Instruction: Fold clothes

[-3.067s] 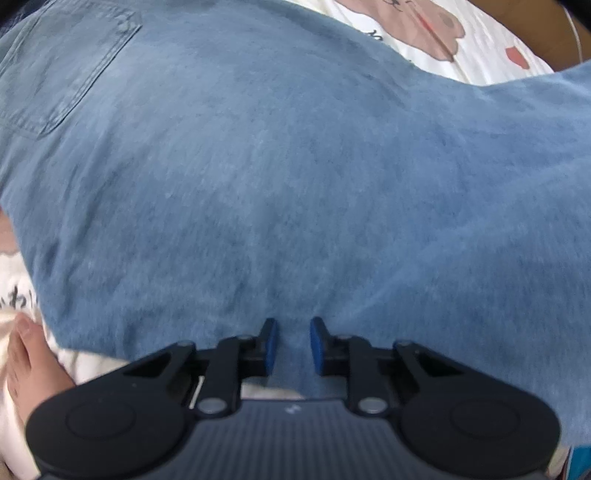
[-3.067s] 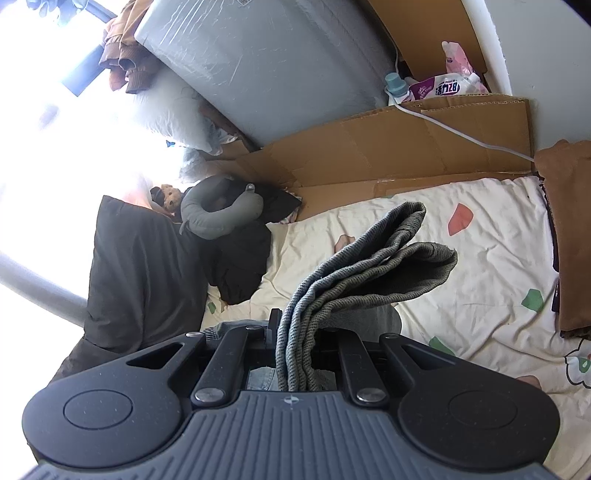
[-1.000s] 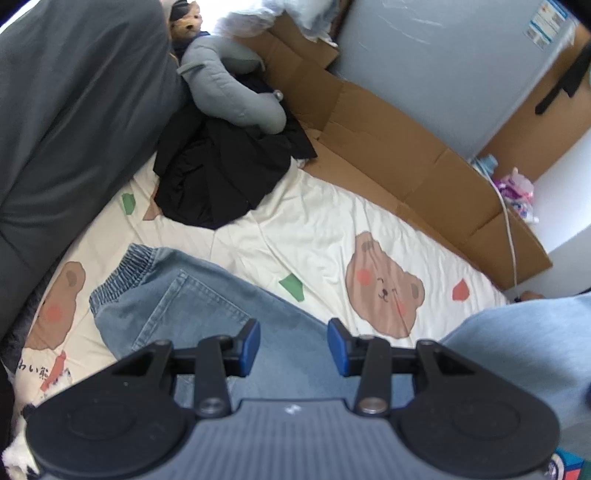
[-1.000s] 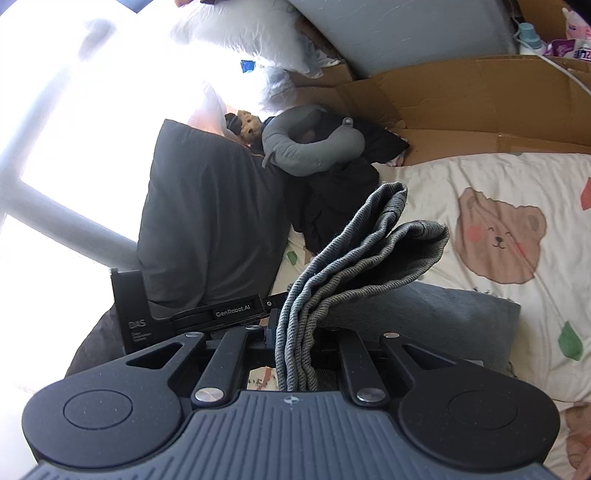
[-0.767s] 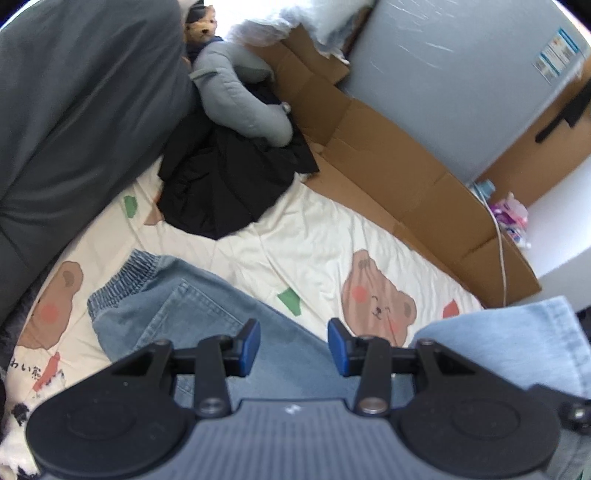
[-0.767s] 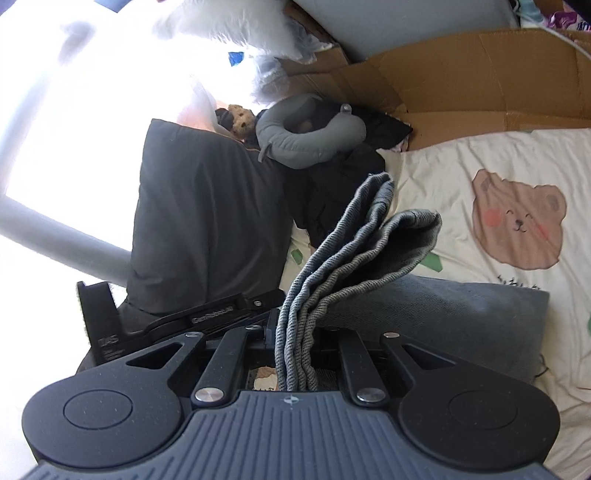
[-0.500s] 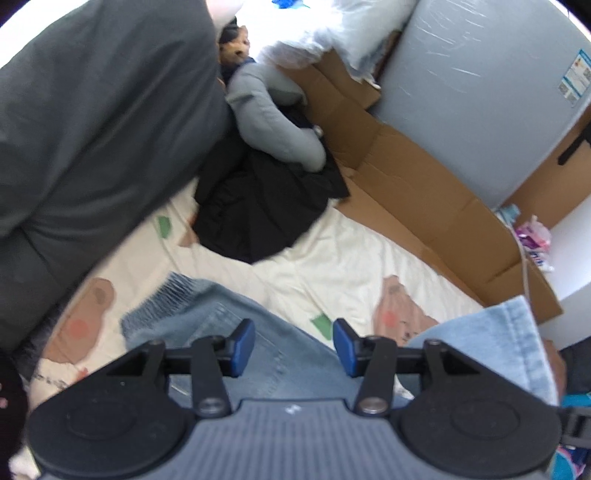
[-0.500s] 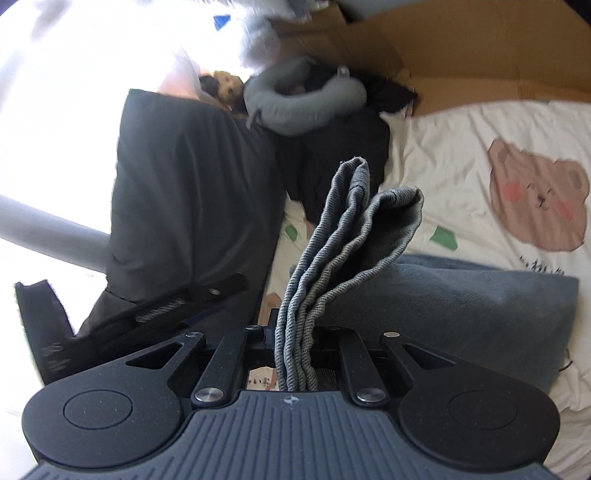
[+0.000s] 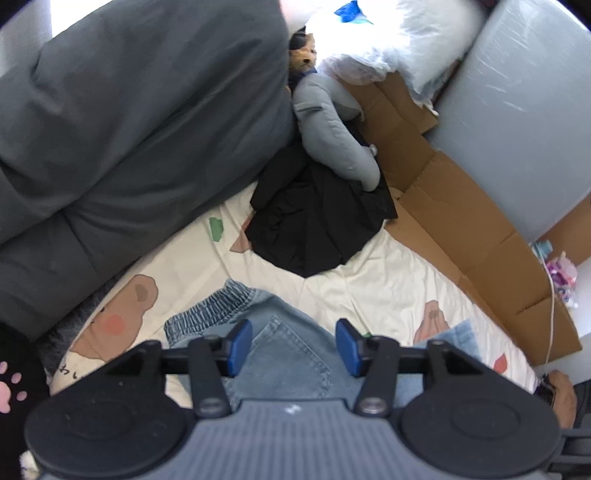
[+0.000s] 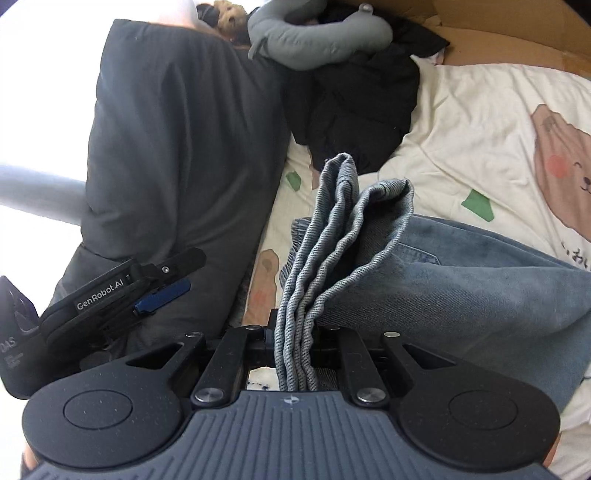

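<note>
A: On the bed, seen from the left wrist, what crowds the space?

B: A big dark grey duvet (image 9: 122, 122) fills the upper left. A black garment (image 9: 317, 221) lies heaped on the bear-print sheet (image 9: 369, 280), with a grey neck pillow (image 9: 332, 136) on top and a small brown plush toy (image 9: 304, 57) behind it. Flattened cardboard (image 9: 461, 221) runs along the right, against a grey wrapped mattress (image 9: 517, 110).

A: And the jeans?

B: The jeans (image 9: 280, 354) lie on the sheet right under the left gripper (image 9: 294, 347), elastic waistband away from the camera, one back pocket showing. The jaws are opening, blue pads apart, nothing pinched between them.

A: Anything unclear there?

B: The gripper body hides the lower denim. At the right edge a hand (image 9: 561, 395) is partly cut off.

A: From the right wrist, then?

B: The same duvet (image 10: 177, 147) on the left, the neck pillow (image 10: 314, 33) and black garment (image 10: 354, 96) above, the sheet (image 10: 480, 122) on the right. The left gripper (image 10: 162, 291) pokes in at the lower left over the duvet.

A: The denim here?

B: The right gripper (image 10: 295, 354) is clamped tight on a bunched, several-layered fold of the jeans (image 10: 461, 288), which stands up from the jaws; the rest drapes to the right over the sheet.

A: What's hard to read?

B: The pads are buried in cloth, and the bunched piece is probably a leg end, though I can't be sure.
</note>
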{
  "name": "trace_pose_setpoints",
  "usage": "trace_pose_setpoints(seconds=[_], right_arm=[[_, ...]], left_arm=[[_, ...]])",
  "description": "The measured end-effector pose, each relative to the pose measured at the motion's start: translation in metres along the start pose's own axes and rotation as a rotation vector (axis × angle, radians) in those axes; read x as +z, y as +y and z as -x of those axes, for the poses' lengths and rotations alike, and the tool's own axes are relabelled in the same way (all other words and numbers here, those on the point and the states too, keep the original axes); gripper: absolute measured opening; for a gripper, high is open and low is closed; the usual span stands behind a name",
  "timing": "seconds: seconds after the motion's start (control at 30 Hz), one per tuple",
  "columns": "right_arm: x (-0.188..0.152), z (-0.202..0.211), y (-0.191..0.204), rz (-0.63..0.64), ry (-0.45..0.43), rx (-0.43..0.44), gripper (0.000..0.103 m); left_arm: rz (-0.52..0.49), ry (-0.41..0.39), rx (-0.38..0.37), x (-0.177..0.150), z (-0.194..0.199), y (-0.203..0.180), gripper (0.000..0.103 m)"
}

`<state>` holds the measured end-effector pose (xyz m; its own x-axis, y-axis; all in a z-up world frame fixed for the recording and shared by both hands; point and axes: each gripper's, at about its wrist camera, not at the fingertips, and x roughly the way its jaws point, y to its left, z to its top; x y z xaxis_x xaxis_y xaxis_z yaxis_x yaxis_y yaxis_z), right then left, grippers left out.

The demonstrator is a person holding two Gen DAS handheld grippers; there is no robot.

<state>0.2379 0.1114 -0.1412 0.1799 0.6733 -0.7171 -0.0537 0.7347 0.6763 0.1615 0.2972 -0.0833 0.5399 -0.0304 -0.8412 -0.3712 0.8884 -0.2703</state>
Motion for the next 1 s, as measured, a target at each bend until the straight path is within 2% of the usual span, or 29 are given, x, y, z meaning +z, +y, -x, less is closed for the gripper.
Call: trace_pose_setpoints(seconds=[0.07, 0.17, 0.37, 0.5, 0.67, 0.8, 0.9, 1.0], right_arm=[[0.003, -0.013, -0.005, -0.011, 0.008, -0.003, 0.009], [0.009, -0.028, -0.011, -0.030, -0.007, -0.022, 0.009], [0.016, -0.066, -0.023, -0.063, -0.047, -0.018, 0.009], [0.017, -0.096, -0.026, -0.055, -0.022, -0.013, 0.009], [0.017, -0.134, -0.028, -0.047, 0.010, -0.024, 0.013], [0.021, -0.160, -0.030, -0.057, 0.021, -0.030, 0.019], [0.026, -0.178, -0.025, -0.036, 0.020, -0.072, 0.024], [0.033, -0.189, -0.020, -0.041, 0.035, -0.089, 0.040]], left_arm=[[0.057, -0.021, -0.003, -0.005, -0.010, 0.017, 0.061], [0.113, -0.014, -0.022, -0.016, -0.034, 0.036, 0.056], [0.123, -0.072, -0.039, -0.031, -0.067, 0.064, 0.056], [0.228, -0.081, -0.055, -0.048, -0.088, 0.092, 0.055], [0.265, -0.089, -0.067, -0.080, -0.106, 0.104, 0.055], [0.282, -0.102, -0.054, -0.089, -0.114, 0.118, 0.055], [0.304, -0.112, -0.036, -0.096, -0.118, 0.131, 0.055], [0.339, -0.102, -0.022, -0.102, -0.123, 0.145, 0.055]])
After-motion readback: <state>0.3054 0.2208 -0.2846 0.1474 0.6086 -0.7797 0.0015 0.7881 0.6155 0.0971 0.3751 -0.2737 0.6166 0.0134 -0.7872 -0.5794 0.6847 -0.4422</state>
